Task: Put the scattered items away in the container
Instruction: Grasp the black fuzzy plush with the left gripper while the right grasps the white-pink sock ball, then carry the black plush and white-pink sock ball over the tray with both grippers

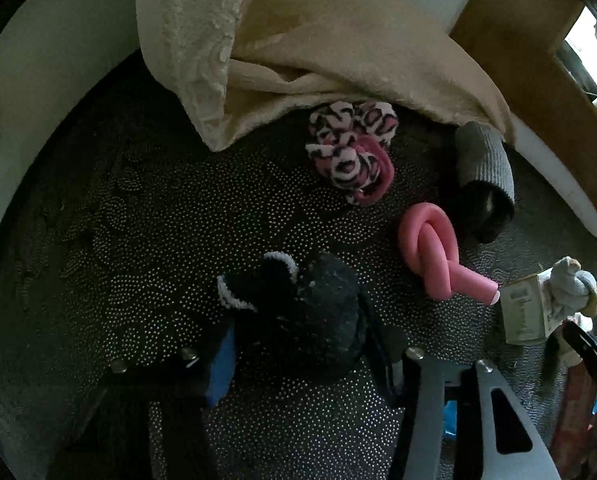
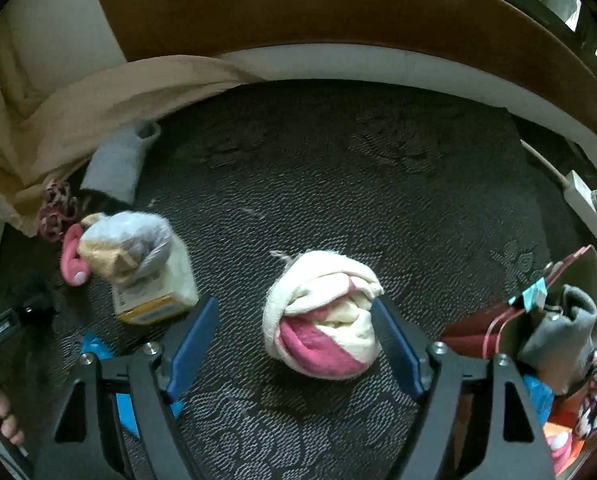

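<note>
Your left hand-held gripper (image 1: 298,344) clamps a black sock (image 1: 298,312); your right hand-held gripper (image 2: 294,320) gapes wide around a cream-and-pink sock ball (image 2: 322,316), not yet gripping.

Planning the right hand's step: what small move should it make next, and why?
Probably close the right claw: its jaws stand open on either side of the cream-and-pink sock ball on the carpet, one finger already beside it.

A sock ball (image 2: 322,316) lies on the carpet (image 2: 338,168), box (image 2: 154,292) to its left, container (image 2: 554,320) right.
</note>
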A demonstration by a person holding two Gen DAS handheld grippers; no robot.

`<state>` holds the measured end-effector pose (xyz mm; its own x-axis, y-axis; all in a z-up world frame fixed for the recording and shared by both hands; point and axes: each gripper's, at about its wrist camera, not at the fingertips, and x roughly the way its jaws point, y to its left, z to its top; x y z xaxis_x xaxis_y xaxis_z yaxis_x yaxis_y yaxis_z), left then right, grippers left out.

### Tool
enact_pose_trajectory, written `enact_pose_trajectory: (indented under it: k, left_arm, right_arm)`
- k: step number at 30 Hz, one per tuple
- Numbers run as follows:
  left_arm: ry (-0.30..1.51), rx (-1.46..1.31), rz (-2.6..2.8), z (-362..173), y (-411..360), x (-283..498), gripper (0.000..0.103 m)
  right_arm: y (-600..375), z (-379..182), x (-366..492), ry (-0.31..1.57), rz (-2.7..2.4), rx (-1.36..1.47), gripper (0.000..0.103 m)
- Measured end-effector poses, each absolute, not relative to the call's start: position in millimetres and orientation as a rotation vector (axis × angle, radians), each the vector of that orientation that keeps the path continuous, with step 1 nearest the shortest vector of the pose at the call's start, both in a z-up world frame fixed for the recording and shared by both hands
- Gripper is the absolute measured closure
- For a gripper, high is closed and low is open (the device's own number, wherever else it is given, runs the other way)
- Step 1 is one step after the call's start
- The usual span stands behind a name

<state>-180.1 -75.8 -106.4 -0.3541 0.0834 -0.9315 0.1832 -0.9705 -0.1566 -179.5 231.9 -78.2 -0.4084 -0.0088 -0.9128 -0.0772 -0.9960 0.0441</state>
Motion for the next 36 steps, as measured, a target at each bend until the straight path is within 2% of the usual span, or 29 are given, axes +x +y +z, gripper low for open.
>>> enact_pose_trajectory:
  k: [5,7,9,14,27,36]
  left_arm:
    - [0.360,1.719,-2.523,-96,-76,-175,0.046]
    - [0.362,1.710,-2.529,-91,-75,-174,0.046]
    - [0.365,1.699,-2.536,-85,-75,-172,0.046]
    - [0.353,1.688,-2.558,-73,-67,-164,0.046]
    - [0.286,1.651,-2.659,-38,-28,-127,0.046]
    - [0.232,1.669,-2.738,-21,14,-100,0.046]
  right_arm:
    - [236,-83,-186,0.048,2.580,-1.676,0.024]
    - [237,-84,-188,0.012,2.572,-1.667,0.032]
    - [237,-82,-186,-0.003,2.574,-1.652,0.048]
    - [240,-65,-171,0.043,2.623,-1.627,0.051]
    - [249,-24,-130,0.165,2.742,-1.554,0.052]
    - [298,0,-71,0.262,2.751,-1.474,0.052]
